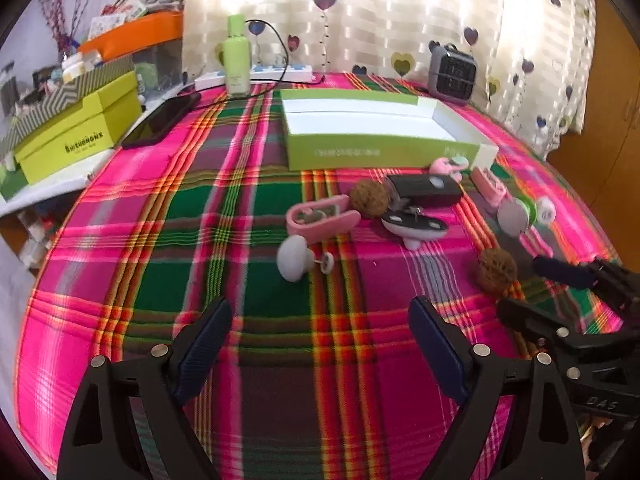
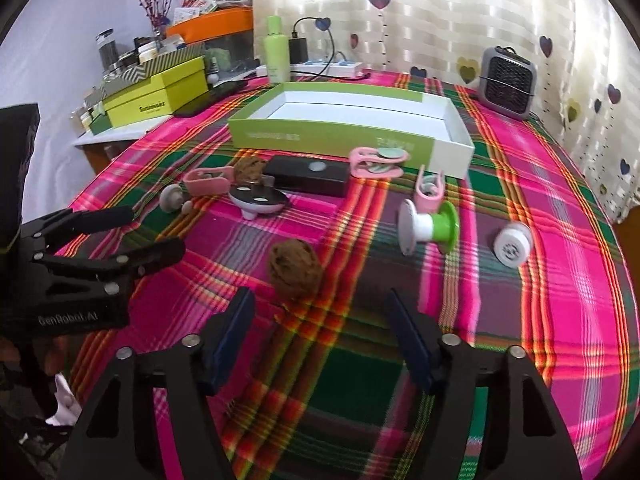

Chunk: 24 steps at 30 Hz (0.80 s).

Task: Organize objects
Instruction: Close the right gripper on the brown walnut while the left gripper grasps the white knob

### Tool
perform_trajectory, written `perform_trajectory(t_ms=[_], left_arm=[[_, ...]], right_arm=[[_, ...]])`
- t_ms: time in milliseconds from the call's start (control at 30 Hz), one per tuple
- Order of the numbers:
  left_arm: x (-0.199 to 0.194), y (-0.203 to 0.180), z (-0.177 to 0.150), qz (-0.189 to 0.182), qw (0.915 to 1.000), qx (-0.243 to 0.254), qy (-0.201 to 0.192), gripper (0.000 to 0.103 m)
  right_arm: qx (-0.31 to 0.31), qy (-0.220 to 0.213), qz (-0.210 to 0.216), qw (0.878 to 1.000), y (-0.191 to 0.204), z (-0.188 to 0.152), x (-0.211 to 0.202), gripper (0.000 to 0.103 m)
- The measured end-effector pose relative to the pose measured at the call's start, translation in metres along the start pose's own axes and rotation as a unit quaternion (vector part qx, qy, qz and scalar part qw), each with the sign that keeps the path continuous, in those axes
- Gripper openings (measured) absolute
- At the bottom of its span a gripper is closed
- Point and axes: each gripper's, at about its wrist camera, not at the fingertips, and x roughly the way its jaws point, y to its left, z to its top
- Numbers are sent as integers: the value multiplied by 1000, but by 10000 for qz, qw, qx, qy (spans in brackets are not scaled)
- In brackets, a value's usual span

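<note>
Small objects lie on the plaid tablecloth in front of an open green-and-white box (image 1: 384, 130) (image 2: 352, 124). Two brown walnuts (image 1: 497, 269) (image 1: 369, 197) show; the near one (image 2: 295, 270) sits just ahead of my right gripper (image 2: 320, 300), which is open and empty. A pink clip (image 1: 320, 218), a white knob (image 1: 294, 258), a black case (image 1: 426, 190) (image 2: 308, 176), a black-and-white whale-shaped piece (image 1: 412, 226) (image 2: 258, 200) and a green-and-white spool (image 2: 430, 226) lie around. My left gripper (image 1: 320, 312) is open and empty, short of the knob.
A green bottle (image 1: 237, 56), power strip (image 1: 256, 74) and grey heater (image 1: 452, 74) stand at the back. A phone (image 1: 162, 120) and stacked green boxes (image 1: 76, 136) are at the left. A white round piece (image 2: 512, 246) lies at the right.
</note>
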Motion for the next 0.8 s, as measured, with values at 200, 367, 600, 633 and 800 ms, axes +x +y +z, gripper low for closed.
perform_trajectory(t_ms=[200, 367, 600, 633, 800], left_arm=[[-1, 11, 9, 4, 9999, -106, -127, 85], [4, 17, 15, -23, 9999, -117, -87, 83], [7, 17, 17, -88, 9999, -77, -78, 80], [7, 16, 16, -108, 9999, -75, -54, 77], [13, 16, 16, -177, 9998, -120, 60, 62]], right_arm=[[49, 50, 111, 9999, 3, 6, 6, 56], [-19, 62, 126, 9999, 7, 10, 9, 47], [-7, 124, 152, 9998, 6, 12, 13, 37], [-6, 130, 149, 9998, 5, 12, 13, 34], [6, 126, 178, 9998, 5, 13, 14, 32]])
